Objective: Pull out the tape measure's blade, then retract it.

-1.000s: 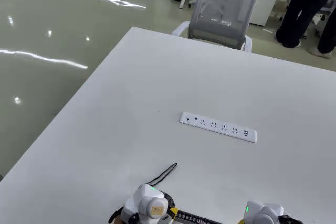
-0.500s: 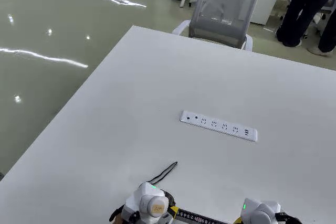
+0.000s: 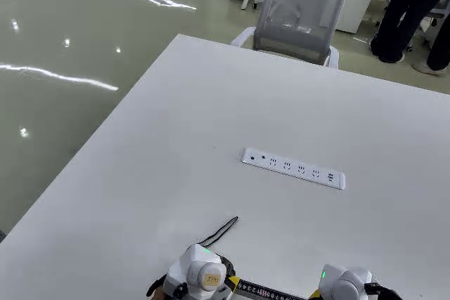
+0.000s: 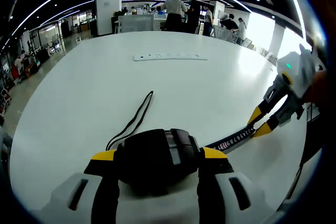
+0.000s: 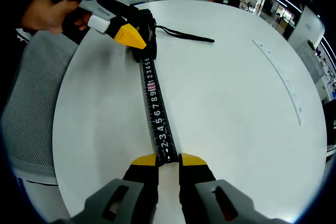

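My left gripper (image 4: 157,156) is shut on the black tape measure case (image 4: 157,156), which sits between its yellow-tipped fingers on the white table. The numbered black blade (image 5: 155,106) runs from the case (image 5: 143,30) across the table to my right gripper (image 5: 168,159), which is shut on the blade's end. In the left gripper view the right gripper (image 4: 262,124) pinches the blade tip (image 4: 239,138) at the right. The case's black wrist strap (image 4: 134,119) lies loose on the table. At the bottom edge of the head view both grippers' white bodies show, with the blade (image 3: 264,291) between them.
A white power strip (image 3: 293,168) lies mid-table, well beyond the grippers. A grey mesh chair (image 3: 295,15) stands at the table's far edge. A person (image 3: 415,5) stands at the back right. The table's left edge (image 3: 91,145) drops to shiny floor.
The right gripper has drifted slightly left toward the left gripper, a little less blade showing between them. The left gripper has stayed put.
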A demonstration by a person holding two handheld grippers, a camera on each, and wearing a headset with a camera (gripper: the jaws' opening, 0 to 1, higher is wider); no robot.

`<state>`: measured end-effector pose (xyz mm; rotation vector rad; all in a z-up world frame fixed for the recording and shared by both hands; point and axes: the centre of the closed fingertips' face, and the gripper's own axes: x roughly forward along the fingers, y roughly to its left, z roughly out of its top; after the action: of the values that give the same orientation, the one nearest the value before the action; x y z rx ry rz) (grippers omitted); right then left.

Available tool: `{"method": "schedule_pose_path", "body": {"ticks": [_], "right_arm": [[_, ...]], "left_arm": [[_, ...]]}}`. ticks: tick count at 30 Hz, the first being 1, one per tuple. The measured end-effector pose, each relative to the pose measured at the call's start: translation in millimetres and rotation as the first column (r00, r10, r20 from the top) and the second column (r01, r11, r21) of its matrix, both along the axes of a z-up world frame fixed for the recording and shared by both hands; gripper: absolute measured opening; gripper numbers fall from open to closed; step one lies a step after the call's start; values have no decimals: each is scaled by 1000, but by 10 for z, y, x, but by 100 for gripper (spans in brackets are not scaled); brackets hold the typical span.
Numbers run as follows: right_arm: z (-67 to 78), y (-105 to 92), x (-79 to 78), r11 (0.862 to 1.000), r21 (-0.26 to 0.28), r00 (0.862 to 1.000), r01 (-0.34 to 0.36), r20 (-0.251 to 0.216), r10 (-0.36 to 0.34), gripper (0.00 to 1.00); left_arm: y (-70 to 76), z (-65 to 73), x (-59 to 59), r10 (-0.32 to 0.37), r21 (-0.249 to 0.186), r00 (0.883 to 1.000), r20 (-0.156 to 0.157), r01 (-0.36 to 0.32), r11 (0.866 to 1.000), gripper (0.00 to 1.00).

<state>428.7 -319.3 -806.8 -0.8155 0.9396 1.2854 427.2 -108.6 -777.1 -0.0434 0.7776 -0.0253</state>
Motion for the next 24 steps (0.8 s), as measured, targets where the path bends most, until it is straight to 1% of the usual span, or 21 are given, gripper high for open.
{"method": "schedule_pose_path", "body": {"ticks": [10,24], "right_arm": [[-7,13,-10,1000,-2,1000,1,1,-1,12],[-19,95,-27,1000,-6,1000,-9,4,9,12]], "left_arm": [[1,7,-3,0,-1,1000,0,0,1000,57],[0,10,-14,-1,-1,1000,0,1,1000,57]]}}
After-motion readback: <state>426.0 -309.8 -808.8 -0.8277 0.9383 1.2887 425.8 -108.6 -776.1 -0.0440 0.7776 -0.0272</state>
